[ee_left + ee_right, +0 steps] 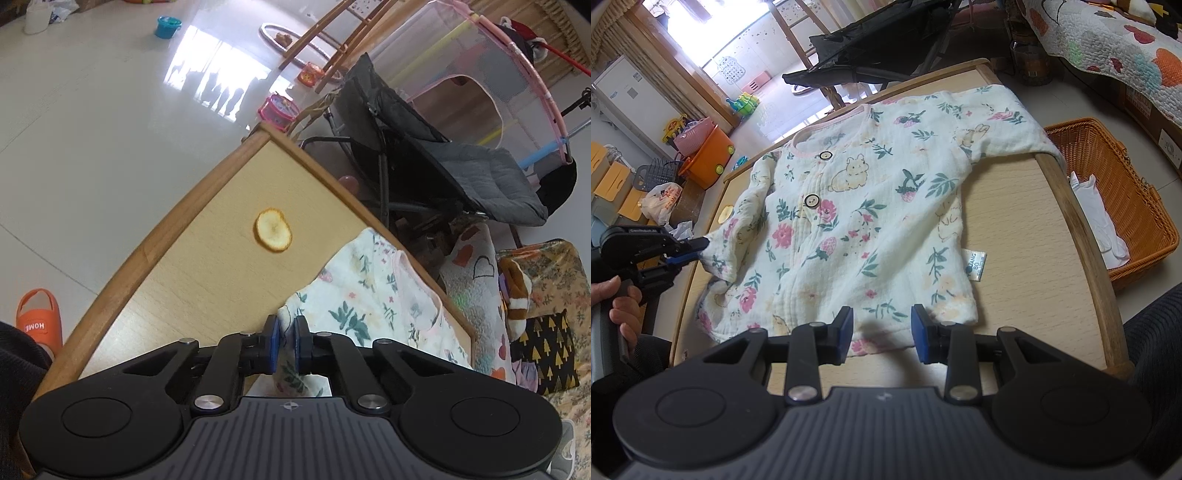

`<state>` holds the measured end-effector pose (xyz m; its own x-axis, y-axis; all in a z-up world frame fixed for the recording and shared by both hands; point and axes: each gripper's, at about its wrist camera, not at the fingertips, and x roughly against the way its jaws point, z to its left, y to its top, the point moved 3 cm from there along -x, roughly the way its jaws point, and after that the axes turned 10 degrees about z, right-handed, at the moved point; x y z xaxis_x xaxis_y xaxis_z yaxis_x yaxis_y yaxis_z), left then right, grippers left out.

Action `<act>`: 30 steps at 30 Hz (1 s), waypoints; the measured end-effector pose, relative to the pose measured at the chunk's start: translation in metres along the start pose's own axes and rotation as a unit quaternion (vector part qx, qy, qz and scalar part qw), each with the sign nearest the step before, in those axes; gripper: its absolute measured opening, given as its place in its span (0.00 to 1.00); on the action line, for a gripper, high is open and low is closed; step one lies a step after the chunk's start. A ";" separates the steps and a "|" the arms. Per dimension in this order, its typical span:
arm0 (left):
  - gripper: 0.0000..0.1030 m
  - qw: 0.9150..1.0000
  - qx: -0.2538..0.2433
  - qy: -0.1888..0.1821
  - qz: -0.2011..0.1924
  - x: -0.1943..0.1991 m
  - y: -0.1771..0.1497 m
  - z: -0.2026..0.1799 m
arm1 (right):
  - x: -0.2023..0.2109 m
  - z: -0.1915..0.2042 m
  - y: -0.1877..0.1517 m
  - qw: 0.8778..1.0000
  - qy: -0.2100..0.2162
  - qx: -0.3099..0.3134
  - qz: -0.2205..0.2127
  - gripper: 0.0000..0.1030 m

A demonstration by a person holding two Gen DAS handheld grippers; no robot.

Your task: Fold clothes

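Shirt (857, 221) spread buttoned-side up on table (1015, 229), ready for folding. Left gripper (285, 345) clamped on sleeve end (716, 258), likely to fold inward. Right gripper (882, 334) apart over hem, holding nothing.

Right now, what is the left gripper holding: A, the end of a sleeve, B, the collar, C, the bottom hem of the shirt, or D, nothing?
A: the left gripper is pinched shut on the end of the sleeve of the flowered shirt, while the right gripper hangs open over the bottom hem.
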<state>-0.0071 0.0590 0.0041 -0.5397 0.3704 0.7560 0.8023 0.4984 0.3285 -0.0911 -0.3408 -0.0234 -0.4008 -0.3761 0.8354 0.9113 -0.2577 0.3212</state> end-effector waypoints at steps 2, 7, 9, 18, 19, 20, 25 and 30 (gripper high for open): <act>0.07 1.000 -0.008 0.003 -0.007 0.007 0.006 -0.003 | 0.000 0.000 0.000 1.000 0.000 0.000 0.000 0.33; 0.07 0.999 -0.018 0.013 -0.024 0.027 0.028 -0.007 | 0.000 0.001 0.000 1.000 -0.001 0.001 0.001 0.33; 0.07 0.999 -0.023 0.017 -0.031 0.033 0.037 -0.009 | 0.000 0.000 0.000 1.000 0.000 0.001 0.001 0.33; 0.07 0.997 -0.049 0.045 -0.049 0.056 0.074 -0.016 | 0.000 0.000 -0.001 1.000 -0.001 0.002 0.002 0.33; 0.07 0.996 -0.053 0.049 -0.049 0.057 0.078 -0.017 | 0.000 0.000 -0.001 1.000 -0.001 0.002 0.002 0.33; 0.07 0.996 -0.056 0.053 -0.050 0.059 0.082 -0.017 | 0.000 0.000 -0.001 1.000 -0.001 0.002 0.001 0.33; 0.07 0.993 -0.072 0.076 -0.053 0.063 0.099 -0.017 | -0.001 0.002 -0.001 1.000 -0.006 0.007 0.001 0.33; 0.07 0.991 -0.078 0.092 -0.050 0.061 0.110 -0.012 | -0.002 0.003 -0.001 1.000 -0.010 0.011 0.002 0.33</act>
<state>0.0509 0.1268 0.0935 -0.5735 0.1687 0.8016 0.7849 0.3932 0.4788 -0.0907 -0.3377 -0.0237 -0.3951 -0.3592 0.8455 0.9149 -0.2365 0.3271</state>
